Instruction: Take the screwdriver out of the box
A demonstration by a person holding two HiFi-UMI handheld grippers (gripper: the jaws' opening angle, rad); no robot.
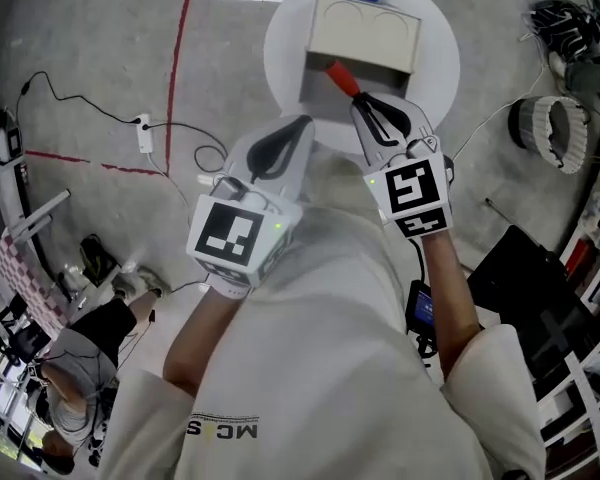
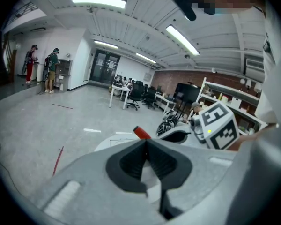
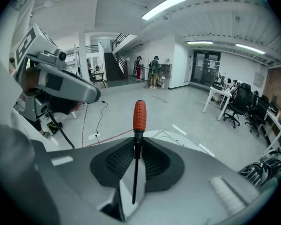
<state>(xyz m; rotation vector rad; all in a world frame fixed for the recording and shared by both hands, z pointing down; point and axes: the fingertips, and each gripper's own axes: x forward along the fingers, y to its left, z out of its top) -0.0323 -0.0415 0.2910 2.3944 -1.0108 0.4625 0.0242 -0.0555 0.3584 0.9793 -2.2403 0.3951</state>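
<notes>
Concrete floor surrounds the round white tabletop (image 1: 280, 58) that carries the beige box (image 1: 365, 28). The right claw (image 3: 139, 142) is clenched on the screwdriver (image 3: 139, 116) by its shaft, red handle raised over the box's front edge. The left claw (image 2: 146, 142) is pressed closed on nothing. The grasp and lift look done; carrying it clear is left.

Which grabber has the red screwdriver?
The right gripper: its jaws pinch the screwdriver by its shaft. The left gripper is shut on nothing.
</notes>
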